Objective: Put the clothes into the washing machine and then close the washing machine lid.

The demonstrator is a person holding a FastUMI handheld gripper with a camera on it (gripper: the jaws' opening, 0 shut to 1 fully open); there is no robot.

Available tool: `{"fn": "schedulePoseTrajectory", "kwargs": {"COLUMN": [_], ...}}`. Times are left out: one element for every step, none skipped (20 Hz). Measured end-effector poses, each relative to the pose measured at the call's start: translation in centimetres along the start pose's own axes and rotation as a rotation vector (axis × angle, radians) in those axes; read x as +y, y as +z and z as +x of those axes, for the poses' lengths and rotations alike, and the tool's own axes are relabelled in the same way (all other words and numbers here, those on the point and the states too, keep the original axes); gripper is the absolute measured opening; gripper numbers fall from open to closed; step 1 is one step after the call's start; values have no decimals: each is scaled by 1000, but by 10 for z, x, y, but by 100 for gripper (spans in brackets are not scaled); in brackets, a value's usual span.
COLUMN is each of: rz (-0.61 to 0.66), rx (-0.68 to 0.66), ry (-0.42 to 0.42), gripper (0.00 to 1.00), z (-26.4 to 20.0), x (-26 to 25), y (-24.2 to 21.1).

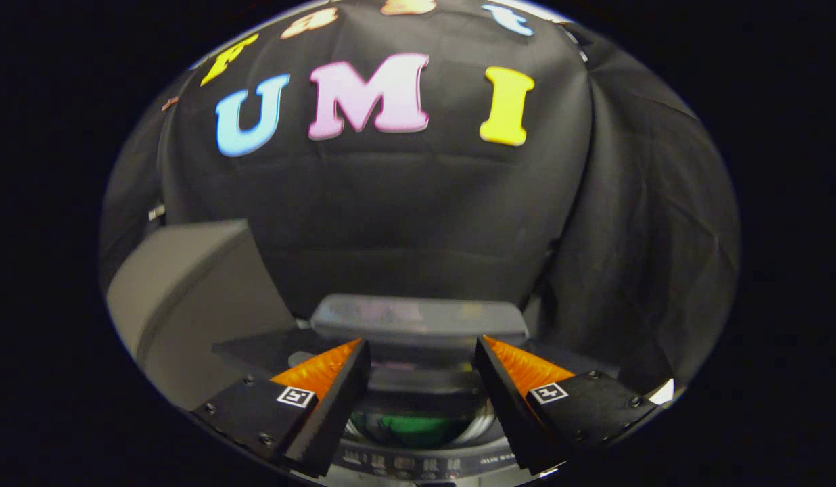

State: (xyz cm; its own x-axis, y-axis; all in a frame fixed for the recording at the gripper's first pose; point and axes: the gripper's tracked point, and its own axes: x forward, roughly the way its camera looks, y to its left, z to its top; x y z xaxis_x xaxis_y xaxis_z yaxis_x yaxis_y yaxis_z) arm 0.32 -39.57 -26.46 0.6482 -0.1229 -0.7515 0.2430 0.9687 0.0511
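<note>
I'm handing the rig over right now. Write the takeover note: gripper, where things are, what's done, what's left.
Hand-held gripper: fingers apart, holding nothing, above the washing machine.
Lid: raised, just beyond the fingertips, not touched.
Clothes: something green lies in the drum, seen between the fingers; it looks like the clothing, but blur leaves that unsure.
Done: clothes appear to be inside.
Left: close the lid.
</note>
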Motion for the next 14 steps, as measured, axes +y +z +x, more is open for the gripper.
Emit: {"fn": "schedulePoseTrajectory", "kwargs": {"rz": [-5, -5, -3, 4, 12, 20, 31, 42, 52, 62, 76, 94, 115, 131], "rx": [13, 15, 5, -16, -44, -82, -124, -168, -216, -274, -337, -397, -460, -516], "ry": [9, 16, 20, 29, 42, 46, 53, 57, 52, 40, 33, 36, 46, 58], "gripper": [99, 99, 99, 99, 99, 99, 99, 99, 99, 99, 99, 99, 99, 100], "z": [-1, 2, 1, -7, -17, -28, -36, -43, -50, -58, -67, -79, -92, -103], "x": [4, 8, 13, 17, 24, 30, 35, 39, 42, 42, 43, 47, 51, 56], "y": [-16, -27, -28, -25, -14, 2, 21, 42, 63, 84, 109, 132, 155, 175]}}
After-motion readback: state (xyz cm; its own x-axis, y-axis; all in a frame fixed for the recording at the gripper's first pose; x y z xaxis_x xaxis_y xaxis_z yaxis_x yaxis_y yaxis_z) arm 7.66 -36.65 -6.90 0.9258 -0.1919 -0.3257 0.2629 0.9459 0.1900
